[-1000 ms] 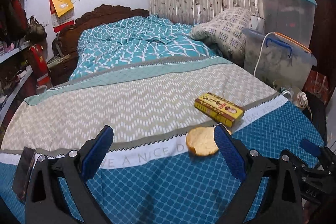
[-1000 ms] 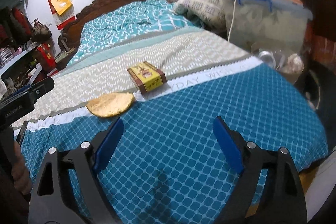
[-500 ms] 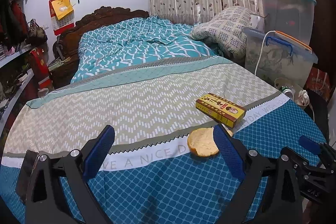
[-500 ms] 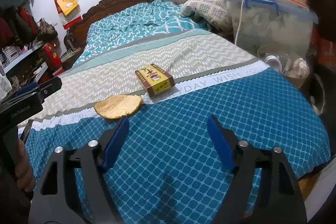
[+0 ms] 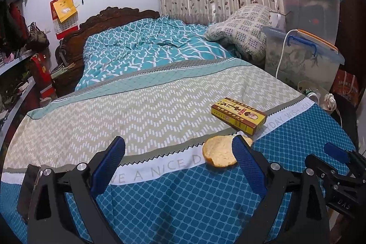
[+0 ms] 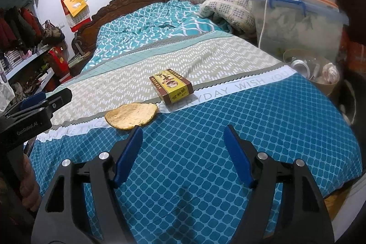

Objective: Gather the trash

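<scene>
A round yellow peel-like scrap lies on the bedspread's white text band, also in the right wrist view. A yellow and brown carton lies just beyond it, also in the right wrist view. My left gripper is open and empty above the blue part of the spread, its right finger in front of the scrap. My right gripper is open and empty, just short of the scrap and right of it. A round bin with trash stands off the bed's right edge.
The bed fills the middle. Clear storage boxes are stacked at right beside a folded quilt. Shelves with clutter run along the left. A dark phone-like object lies at the bed's near left edge.
Both grippers have moved slightly forward and up; the scrap and carton sit a little closer in the right wrist view. Nothing was taken hold of.
</scene>
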`<state>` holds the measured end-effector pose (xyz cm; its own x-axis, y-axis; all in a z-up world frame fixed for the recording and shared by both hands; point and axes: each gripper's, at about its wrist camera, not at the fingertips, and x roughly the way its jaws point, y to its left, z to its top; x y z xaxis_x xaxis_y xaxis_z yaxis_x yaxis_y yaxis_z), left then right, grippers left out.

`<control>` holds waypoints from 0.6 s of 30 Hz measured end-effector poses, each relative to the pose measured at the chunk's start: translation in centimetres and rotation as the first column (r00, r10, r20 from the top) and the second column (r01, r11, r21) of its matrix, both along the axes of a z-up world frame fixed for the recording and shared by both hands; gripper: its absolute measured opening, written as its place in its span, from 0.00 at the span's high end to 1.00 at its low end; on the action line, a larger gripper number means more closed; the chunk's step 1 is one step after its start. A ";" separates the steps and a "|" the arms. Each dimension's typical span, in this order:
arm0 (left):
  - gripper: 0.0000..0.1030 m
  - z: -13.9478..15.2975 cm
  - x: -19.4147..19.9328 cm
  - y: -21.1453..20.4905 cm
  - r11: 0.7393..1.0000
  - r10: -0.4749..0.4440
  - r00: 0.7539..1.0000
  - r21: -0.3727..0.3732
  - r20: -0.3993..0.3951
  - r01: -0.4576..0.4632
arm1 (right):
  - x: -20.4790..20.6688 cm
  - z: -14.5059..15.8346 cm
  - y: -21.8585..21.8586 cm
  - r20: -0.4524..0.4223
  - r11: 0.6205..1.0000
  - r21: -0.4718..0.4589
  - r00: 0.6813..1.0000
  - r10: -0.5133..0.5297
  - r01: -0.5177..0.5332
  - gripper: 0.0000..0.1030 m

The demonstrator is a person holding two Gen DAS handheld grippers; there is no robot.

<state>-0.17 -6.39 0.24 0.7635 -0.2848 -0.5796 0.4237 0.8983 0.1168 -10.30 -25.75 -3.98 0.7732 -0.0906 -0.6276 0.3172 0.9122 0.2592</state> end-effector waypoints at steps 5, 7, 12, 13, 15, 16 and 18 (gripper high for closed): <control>0.12 -0.3 0.2 0.2 1.000 -0.004 1.000 -0.005 -0.012 0.003 | 0.1 -0.1 0.1 -0.003 1.000 0.005 1.000 0.003 -0.003 0.29; 0.12 -0.5 0.5 0.4 1.000 -0.010 1.000 -0.014 -0.028 0.009 | 0.2 -0.2 0.0 -0.005 1.000 0.008 1.000 0.004 -0.004 0.29; 0.17 -1.3 2.3 1.2 0.997 -0.044 0.990 -0.066 -0.133 0.036 | 0.4 -0.7 0.0 -0.016 1.000 0.020 1.000 0.008 -0.008 0.29; 0.20 -1.6 2.6 1.2 0.996 -0.058 0.986 -0.075 -0.158 0.046 | 0.5 -0.8 -0.1 -0.018 1.000 0.023 1.000 0.009 -0.009 0.29; 0.26 -2.4 3.7 1.1 0.992 -0.093 0.968 -0.103 -0.234 0.071 | 0.7 -1.1 -0.3 -0.025 0.999 0.031 1.000 0.011 -0.010 0.29; 0.27 -3.0 4.4 0.9 0.988 -0.122 0.951 -0.130 -0.286 0.088 | 0.7 -1.3 -0.4 -0.028 0.999 0.036 1.000 0.012 -0.011 0.29; 0.33 -4.2 5.6 0.3 0.978 -0.173 0.914 -0.173 -0.367 0.116 | 0.9 -1.6 -0.6 -0.035 0.999 0.049 0.999 0.016 -0.015 0.29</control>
<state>5.48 -6.11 -3.96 0.4397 -0.4775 -0.7607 0.5366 0.8188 -0.2038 -9.38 -26.30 -5.61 0.7515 -0.0475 -0.6581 0.3129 0.9038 0.2921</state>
